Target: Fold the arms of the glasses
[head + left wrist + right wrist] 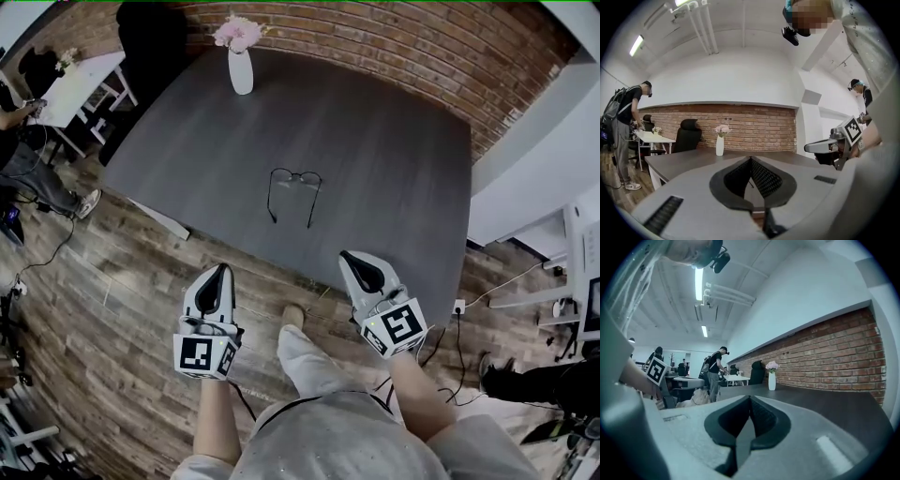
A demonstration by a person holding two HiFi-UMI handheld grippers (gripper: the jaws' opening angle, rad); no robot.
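Observation:
A pair of thin black-framed glasses (294, 180) lies on the dark grey table (394, 187), lenses toward the far side and both arms spread open toward me. My left gripper (222, 268) hangs over the wooden floor short of the table's near edge, below and left of the glasses, its jaws closed tip to tip with nothing between them. The right gripper (346, 255) reaches just to the near edge, below and right of the glasses, also shut and empty. In both gripper views the jaws (751, 159) (750, 397) point level across the tabletop.
A white vase with pink flowers (240, 62) stands at the table's far edge by the brick wall (394, 47). A black office chair (150, 37) and a white side table (80, 84) stand far left. Cables (469, 305) run over the floor; people stand at the left.

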